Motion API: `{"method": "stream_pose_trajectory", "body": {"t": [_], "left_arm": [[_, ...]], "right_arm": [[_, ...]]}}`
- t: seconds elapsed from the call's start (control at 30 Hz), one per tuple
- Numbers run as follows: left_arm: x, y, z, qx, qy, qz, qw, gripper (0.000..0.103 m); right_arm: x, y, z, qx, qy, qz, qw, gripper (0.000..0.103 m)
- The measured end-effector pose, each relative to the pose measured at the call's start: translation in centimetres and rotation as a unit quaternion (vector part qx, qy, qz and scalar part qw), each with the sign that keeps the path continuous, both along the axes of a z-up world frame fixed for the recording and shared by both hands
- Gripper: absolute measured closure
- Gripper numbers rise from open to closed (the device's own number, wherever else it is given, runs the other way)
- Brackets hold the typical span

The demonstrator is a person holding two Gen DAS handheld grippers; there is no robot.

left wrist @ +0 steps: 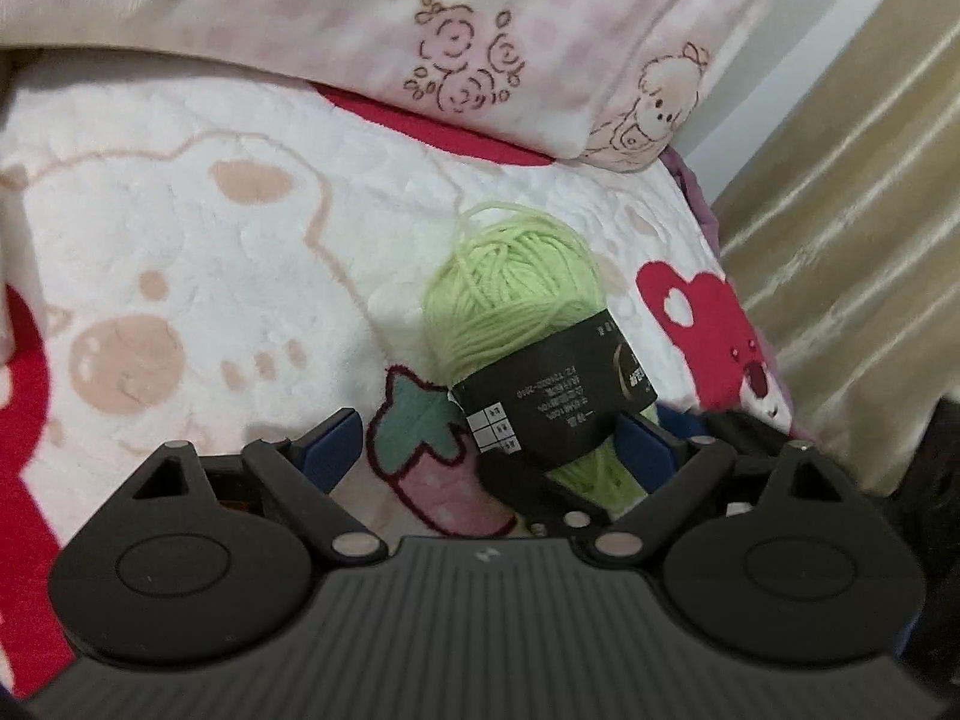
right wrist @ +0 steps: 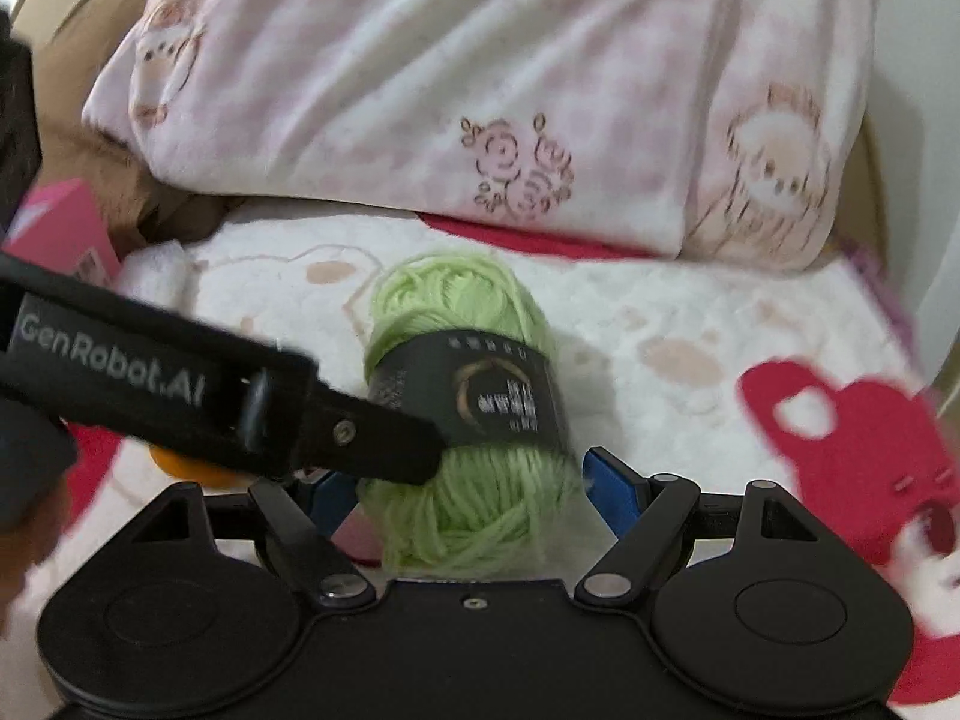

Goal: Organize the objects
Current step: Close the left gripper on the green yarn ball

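A pink card is lying at the far left on a fluffy white blanket with red and peach cartoon prints. The left gripper is hovering with its jaws spread, the skein lying against its right blue finger. The pale green yarn skein with a black paper band is sitting between the blue fingers of the right gripper, which looks closed on its near end. A pink-checked pillow is lying beyond.
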State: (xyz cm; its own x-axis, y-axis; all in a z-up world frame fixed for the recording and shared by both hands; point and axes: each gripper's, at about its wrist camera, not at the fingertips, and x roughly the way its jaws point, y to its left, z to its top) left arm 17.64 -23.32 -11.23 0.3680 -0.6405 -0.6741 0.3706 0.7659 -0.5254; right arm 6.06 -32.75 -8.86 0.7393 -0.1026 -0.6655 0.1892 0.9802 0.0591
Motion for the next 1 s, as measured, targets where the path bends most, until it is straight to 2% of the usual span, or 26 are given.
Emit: {"method": "stream_pose_trajectory", "body": {"t": [0.07,0.13,0.33,0.5,0.63,0.77,0.87,0.9,0.93,1.0], "left_arm": [[-0.1,0.0,0.2,-0.002,-0.01,-0.006,0.9999,0.028],[-0.4,0.0,0.4,-0.008,-0.017,-0.012,0.9997,0.036],[-0.9,1.0,0.5,-0.03,-0.006,-0.002,0.9995,0.038],[-1.7,2.5,0.4,-0.062,0.026,-0.001,0.9978,0.039],[-3.3,4.5,0.5,-0.087,0.056,-0.004,0.9946,0.04],[-5.2,6.6,0.5,-0.082,0.08,-0.009,0.9934,0.04],[-5.8,8.3,-0.4,-0.091,0.145,-0.003,0.9852,0.042],[-5.9,8.8,-0.7,-0.094,0.159,0.002,0.9827,0.042],[-6.1,9.0,-0.9,-0.091,0.161,0.006,0.9827,0.042],[-6.5,9.4,-1.0,-0.074,0.146,0.012,0.9864,0.041]], "right_arm": [[0.0,-0.1,-0.6,0.021,0.005,-0.003,1.0,0.025],[-0.2,-0.1,-0.8,0.027,0.0,-0.006,1.0,0.027],[0.0,0.7,-0.2,0.011,0.014,-0.006,1.0,0.033],[-0.6,1.4,0.7,0.034,0.029,-0.001,0.999,0.034],[-1.7,2.6,1.7,0.074,0.052,0.029,0.995,0.034],[-3.1,4.7,2.8,0.107,0.09,0.074,0.987,0.031],[-3.7,6.2,3.3,0.131,0.129,0.092,0.979,0.028],[-3.9,6.5,3.5,0.145,0.129,0.096,0.976,0.026],[-4.1,6.7,3.8,0.154,0.126,0.099,0.975,0.022],[-4.4,7.1,4.3,0.146,0.119,0.099,0.977,0.021]]}}
